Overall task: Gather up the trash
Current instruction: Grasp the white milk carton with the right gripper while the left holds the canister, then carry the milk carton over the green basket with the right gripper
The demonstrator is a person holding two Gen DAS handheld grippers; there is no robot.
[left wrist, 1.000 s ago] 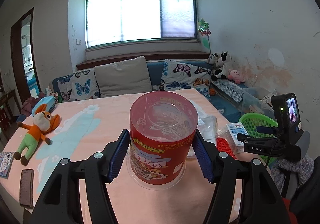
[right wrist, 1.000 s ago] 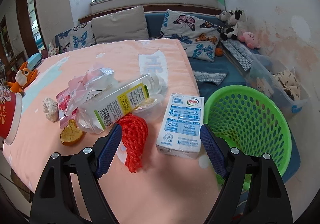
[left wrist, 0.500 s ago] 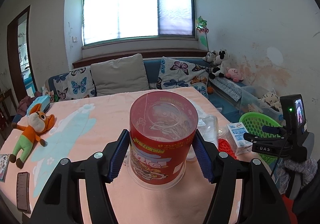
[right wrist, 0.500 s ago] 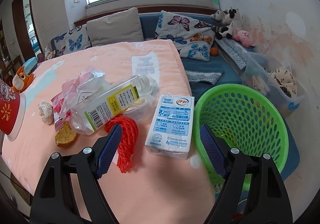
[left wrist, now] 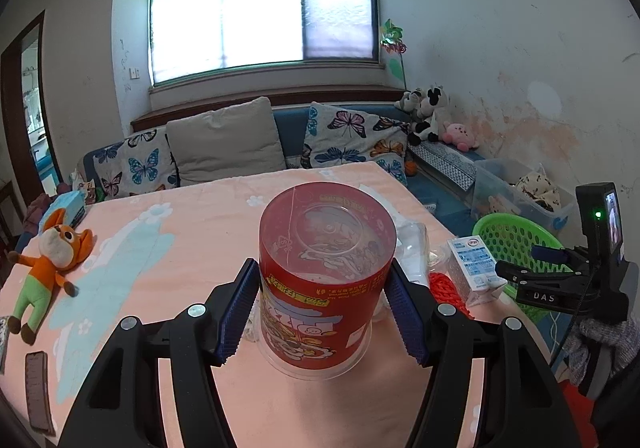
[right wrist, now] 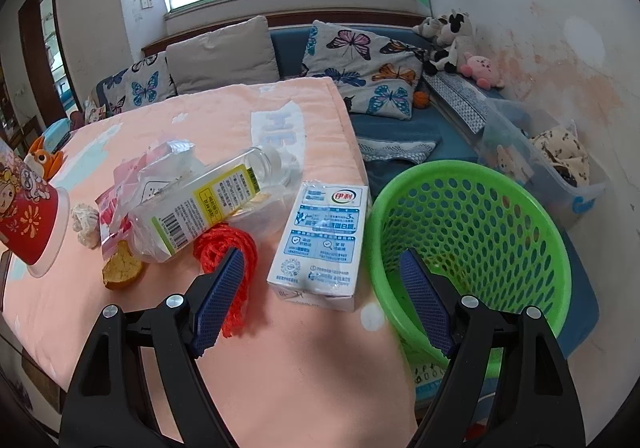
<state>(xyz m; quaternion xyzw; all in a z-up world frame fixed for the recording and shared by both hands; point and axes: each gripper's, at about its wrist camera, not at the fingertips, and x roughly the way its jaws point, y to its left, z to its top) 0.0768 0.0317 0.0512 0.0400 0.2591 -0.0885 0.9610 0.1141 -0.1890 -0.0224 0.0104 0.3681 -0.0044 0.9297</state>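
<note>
My left gripper (left wrist: 326, 308) is shut on an upside-down red noodle cup (left wrist: 326, 276) and holds it above the pink-covered table (left wrist: 192, 248); the cup also shows at the left edge of the right wrist view (right wrist: 30, 216). My right gripper (right wrist: 320, 300) is open and empty, above the table's right edge, just short of a white-and-blue milk carton (right wrist: 324, 240). Left of the carton lie a red net (right wrist: 228, 248), a clear plastic bottle (right wrist: 208, 208), crumpled plastic wrappers (right wrist: 136, 188) and a bread piece (right wrist: 122, 268). A green basket (right wrist: 472, 244) stands right of the table.
An orange plush toy (left wrist: 48, 260) and a dark phone (left wrist: 38, 388) lie on the table's left side. A sofa with butterfly cushions (left wrist: 352, 140) runs behind. A clear storage box (right wrist: 560, 168) stands beyond the basket. The other gripper's camera unit (left wrist: 592, 268) shows at right.
The left gripper has lifted the red cup higher and the view has tilted up. The right gripper has moved right and forward, closer to the carton and basket.
</note>
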